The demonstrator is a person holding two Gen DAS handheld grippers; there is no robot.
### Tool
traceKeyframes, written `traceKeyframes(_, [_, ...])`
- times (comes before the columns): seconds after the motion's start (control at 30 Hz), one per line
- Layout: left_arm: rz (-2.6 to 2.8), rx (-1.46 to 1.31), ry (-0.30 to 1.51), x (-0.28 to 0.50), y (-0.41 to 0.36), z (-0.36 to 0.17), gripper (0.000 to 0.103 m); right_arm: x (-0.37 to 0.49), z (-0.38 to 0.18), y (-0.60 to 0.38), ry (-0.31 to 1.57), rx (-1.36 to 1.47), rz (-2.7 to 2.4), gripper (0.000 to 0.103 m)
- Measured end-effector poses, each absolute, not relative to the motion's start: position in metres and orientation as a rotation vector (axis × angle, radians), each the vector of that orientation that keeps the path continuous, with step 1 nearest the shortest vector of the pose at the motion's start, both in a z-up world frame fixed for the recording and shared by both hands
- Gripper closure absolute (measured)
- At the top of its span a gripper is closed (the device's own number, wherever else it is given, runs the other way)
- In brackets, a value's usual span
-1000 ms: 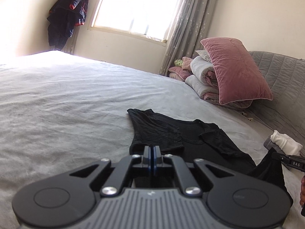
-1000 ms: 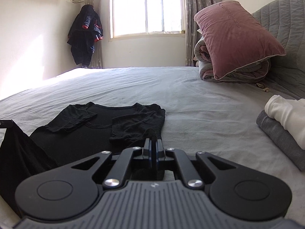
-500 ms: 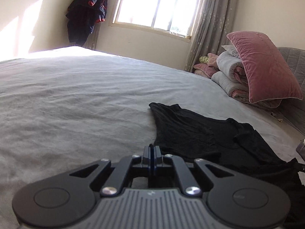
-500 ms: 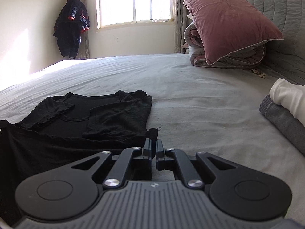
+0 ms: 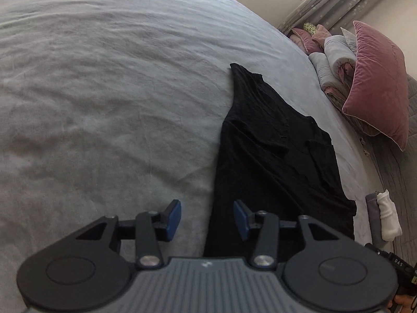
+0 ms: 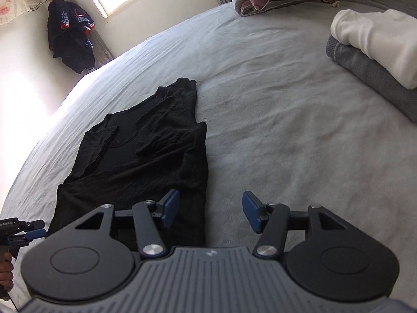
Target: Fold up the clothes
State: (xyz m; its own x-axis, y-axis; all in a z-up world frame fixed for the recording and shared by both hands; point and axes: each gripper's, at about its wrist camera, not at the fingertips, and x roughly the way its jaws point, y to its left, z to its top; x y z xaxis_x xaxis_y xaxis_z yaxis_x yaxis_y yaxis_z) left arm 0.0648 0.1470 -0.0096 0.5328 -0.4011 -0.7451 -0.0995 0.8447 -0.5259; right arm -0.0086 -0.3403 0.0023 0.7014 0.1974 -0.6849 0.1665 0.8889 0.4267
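Vs. 1 s ago: both grippers were clamped on the hem of the black T-shirt, holding it up off the bed; hem now lies flat over the body, garment folded approx. in half. Left gripper: jaws opening, blue pads apart at medium width, nothing pressed btw. them; shirt's edge lies under the gap, right pad over cloth, left pad over bare sheet. Right gripper: jaws opening, similar width, nothing gripped; left pad over shirt's edge, right pad over sheet. Both cams now tilted down at the bed; earlier they looked across the room.

T-shirt: thin, matte knit, creased; sleeves folded inward over chest, neckline visible; long narrow shape, mid-bed.

Bed sheet: grey, soft, finely wrinkled.

Folded stack at bed's edge, well apart from shirt: fleecy white garment atop grey ribbed knit.

Pink velvet pillow, piped edge, leaning on rolled quilts.

Dark jacket hangs in the corner by the window.
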Motion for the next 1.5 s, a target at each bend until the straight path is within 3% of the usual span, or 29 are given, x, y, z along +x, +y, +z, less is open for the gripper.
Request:
traceKeyframes(0.23, [-0.241,-0.803,1.053,0.013,0.156,-0.022,0.045,-0.072,-0.004,-0.339,0.858,0.675,0.039,0.045])
traceKeyframes(0.4, [-0.25,-0.92,1.022,-0.003,0.129,-0.045,0.045,-0.084,-0.026,-0.322,0.809,0.828,0.016,0.045])
traceKeyframes(0.6, [-0.131,-1.07,0.84,-0.01,0.11,-0.059,0.047,-0.074,-0.041,-0.31,0.645,0.95,-0.021,0.048])
traceKeyframes(0.63, [-0.105,-1.057,0.825,-0.009,0.106,-0.058,0.052,-0.071,-0.042,-0.307,0.628,0.95,-0.029,0.058])
traceKeyframes(0.67, [-0.078,-1.037,0.811,-0.008,0.101,-0.057,0.07,-0.068,-0.044,-0.306,0.615,0.942,-0.041,0.067])
traceKeyframes(0.7, [-0.046,-0.999,0.819,-0.005,0.098,-0.056,0.084,-0.066,-0.047,-0.305,0.616,0.939,-0.062,0.09])
traceKeyframes(0.73, [-0.014,-0.955,0.833,-0.003,0.095,-0.055,0.1,-0.064,-0.049,-0.304,0.614,0.939,-0.082,0.096])
traceKeyframes(0.93, [0.07,-0.868,0.836,-0.014,0.112,-0.028,0.102,-0.083,-0.028,-0.321,0.543,0.923,-0.156,0.098])
traceKeyframes(1.5, [-0.014,-0.709,0.923,-0.109,0.128,-0.007,0.102,-0.16,0.0,-0.31,0.689,0.757,-0.132,0.098])
